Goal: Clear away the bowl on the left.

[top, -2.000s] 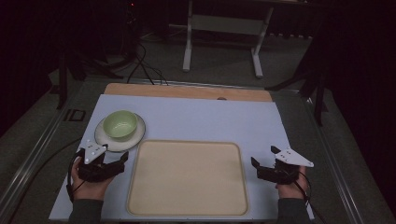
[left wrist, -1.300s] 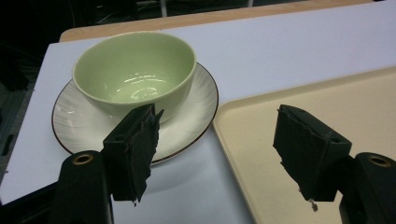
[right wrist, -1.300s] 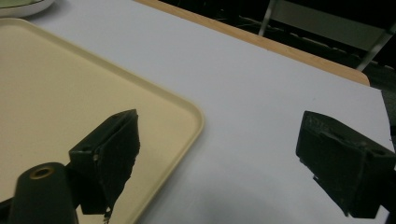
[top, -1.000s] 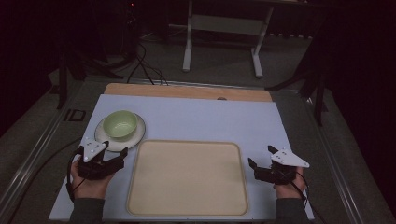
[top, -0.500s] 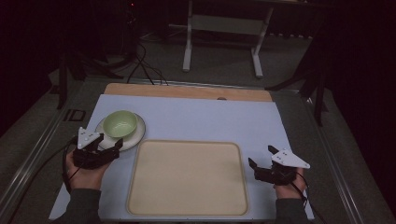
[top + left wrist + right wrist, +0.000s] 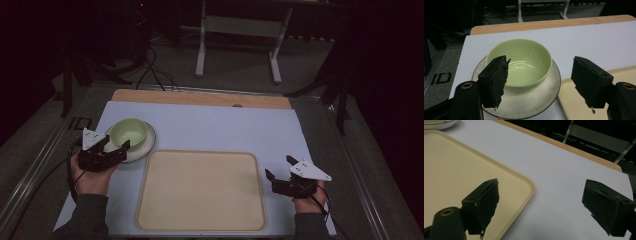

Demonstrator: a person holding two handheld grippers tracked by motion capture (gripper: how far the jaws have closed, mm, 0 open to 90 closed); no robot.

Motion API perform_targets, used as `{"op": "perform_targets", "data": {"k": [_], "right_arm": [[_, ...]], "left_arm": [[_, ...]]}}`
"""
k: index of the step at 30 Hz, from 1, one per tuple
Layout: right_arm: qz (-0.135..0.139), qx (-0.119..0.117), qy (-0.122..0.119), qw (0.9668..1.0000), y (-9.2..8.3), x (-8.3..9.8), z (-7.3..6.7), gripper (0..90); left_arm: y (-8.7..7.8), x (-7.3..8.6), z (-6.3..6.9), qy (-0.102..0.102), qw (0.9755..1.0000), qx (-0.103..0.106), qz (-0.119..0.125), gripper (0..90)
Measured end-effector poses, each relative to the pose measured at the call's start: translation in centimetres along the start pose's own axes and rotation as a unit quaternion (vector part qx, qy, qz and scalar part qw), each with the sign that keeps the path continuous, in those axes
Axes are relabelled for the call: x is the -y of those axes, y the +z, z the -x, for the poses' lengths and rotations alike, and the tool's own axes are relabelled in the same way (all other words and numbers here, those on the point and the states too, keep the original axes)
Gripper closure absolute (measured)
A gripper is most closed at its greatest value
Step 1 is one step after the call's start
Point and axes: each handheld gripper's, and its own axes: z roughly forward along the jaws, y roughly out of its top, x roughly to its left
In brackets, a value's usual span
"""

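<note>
A pale green bowl (image 6: 128, 132) (image 6: 522, 61) sits on a white plate (image 6: 146, 145) (image 6: 534, 102) at the left of the white table mat. My left gripper (image 6: 116, 146) (image 6: 540, 82) is open, with its jaws over the near side of the plate and the bowl just ahead between them. A cream tray (image 6: 200, 190) (image 6: 446, 170) lies empty in the middle. My right gripper (image 6: 280, 167) (image 6: 541, 205) stands open at the tray's right edge, one jaw over the tray corner, the other over the mat.
The white mat (image 6: 225, 127) covers a wooden tabletop whose far edge (image 6: 200, 97) shows. Beyond the table are a metal stand (image 6: 237, 30) and cables (image 6: 150, 70) on the floor. The word "ID" (image 6: 440, 78) is marked left of the mat.
My left gripper has moved forward and left, up to the plate and bowl. The right gripper has shifted only slightly.
</note>
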Motion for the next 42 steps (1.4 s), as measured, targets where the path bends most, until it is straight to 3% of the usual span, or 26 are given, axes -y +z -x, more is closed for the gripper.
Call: {"op": "perform_targets", "data": {"k": [17, 30, 42], "right_arm": [[0.012, -0.007, -0.003, 0.9999, -0.2, -0.2, -0.1, 13.5], [0.022, -0.016, 0.003, 0.9996, -0.3, -0.2, -0.1, 13.5], [0.028, -0.022, 0.011, 0.9993, -0.4, -0.2, 0.0, 13.5]], "left_arm": [[2.1, -0.2, -1.3, -0.011, 0.9998, -0.012, -0.011, 29.7], [3.7, -0.3, -2.5, -0.051, 0.9983, -0.018, -0.023, 29.9], [5.4, 0.1, -3.4, -0.063, 0.9960, -0.038, -0.052, 29.5]]}}
